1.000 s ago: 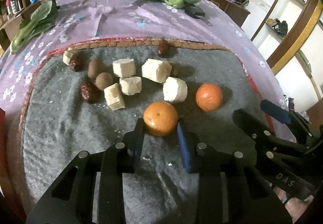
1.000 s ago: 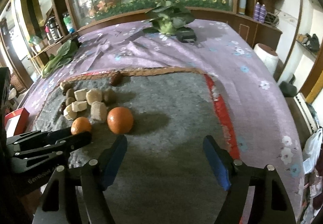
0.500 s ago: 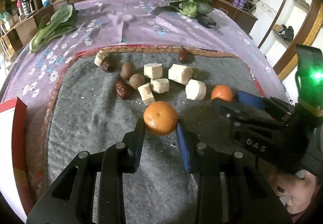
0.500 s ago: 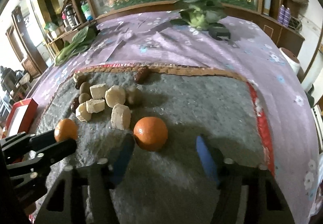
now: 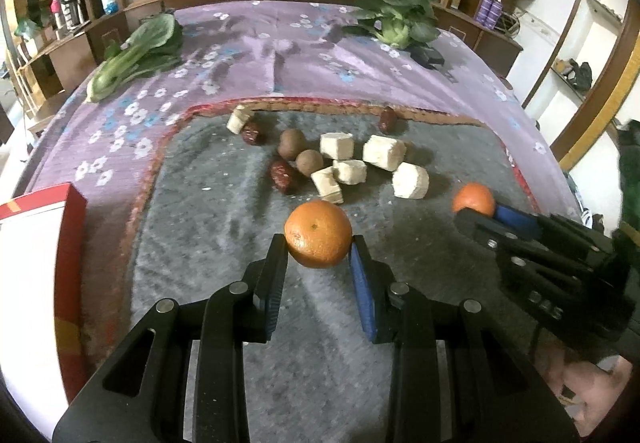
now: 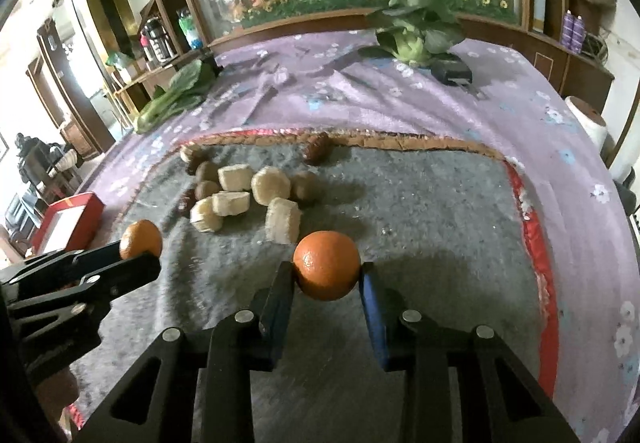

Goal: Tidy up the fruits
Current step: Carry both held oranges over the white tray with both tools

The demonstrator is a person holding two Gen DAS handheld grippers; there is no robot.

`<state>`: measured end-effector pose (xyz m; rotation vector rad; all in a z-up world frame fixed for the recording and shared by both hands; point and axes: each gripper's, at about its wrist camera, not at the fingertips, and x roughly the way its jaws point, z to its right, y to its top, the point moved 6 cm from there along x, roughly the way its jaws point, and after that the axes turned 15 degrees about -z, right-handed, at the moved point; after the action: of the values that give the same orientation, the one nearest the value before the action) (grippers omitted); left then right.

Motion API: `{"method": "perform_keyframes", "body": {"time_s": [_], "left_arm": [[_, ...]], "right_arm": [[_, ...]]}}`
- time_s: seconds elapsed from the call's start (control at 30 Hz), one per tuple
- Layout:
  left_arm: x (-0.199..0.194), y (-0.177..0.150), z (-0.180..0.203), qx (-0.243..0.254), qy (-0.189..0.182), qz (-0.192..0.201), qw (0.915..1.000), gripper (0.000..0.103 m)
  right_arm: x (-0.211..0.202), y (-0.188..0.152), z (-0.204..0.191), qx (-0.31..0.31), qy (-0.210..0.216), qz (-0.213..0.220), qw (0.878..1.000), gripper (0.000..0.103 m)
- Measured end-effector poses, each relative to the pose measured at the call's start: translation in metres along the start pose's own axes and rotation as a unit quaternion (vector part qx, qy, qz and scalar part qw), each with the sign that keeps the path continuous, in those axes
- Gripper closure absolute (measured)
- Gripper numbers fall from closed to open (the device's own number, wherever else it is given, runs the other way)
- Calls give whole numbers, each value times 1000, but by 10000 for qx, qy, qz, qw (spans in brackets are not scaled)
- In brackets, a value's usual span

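Both wrist views look steeply down, close in — sharing the grey mat (image 5: 208, 243) and each other's hand-held gripper.

Only legible text: white letters "DAS", printed on black body of right gripper (image 5: 476, 217) as seen in left wrist view, on its flat side plate just behind jaw linkage, lower right of orange (image 5: 473, 199) between its fingers

Same kind of marking on left gripper (image 6: 140, 255) in right wrist view was too blurred to read

Red box (image 5: 40, 203), left of grey mat (image 5: 208, 243), showed white panel and yellow patch, no characters readable

Bottles on side shelves too small, labels unreadable
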<state>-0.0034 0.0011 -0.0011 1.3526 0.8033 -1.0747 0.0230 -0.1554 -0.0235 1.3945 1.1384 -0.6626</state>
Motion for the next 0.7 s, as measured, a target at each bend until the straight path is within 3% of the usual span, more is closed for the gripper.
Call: {"method": "perform_keyframes", "body": {"time_s": [0.33, 0.7], "left_arm": [[-29, -17, -37, -283, 260, 141, 9992, 72], [-64, -47, -126, -955, 592, 236, 9934, 72]], "right_arm": [[-25, -6, -58, -411, 351, 152, 9984, 70], [-17, -7, -154, -1136, 829, -7, 9901, 70]]}}
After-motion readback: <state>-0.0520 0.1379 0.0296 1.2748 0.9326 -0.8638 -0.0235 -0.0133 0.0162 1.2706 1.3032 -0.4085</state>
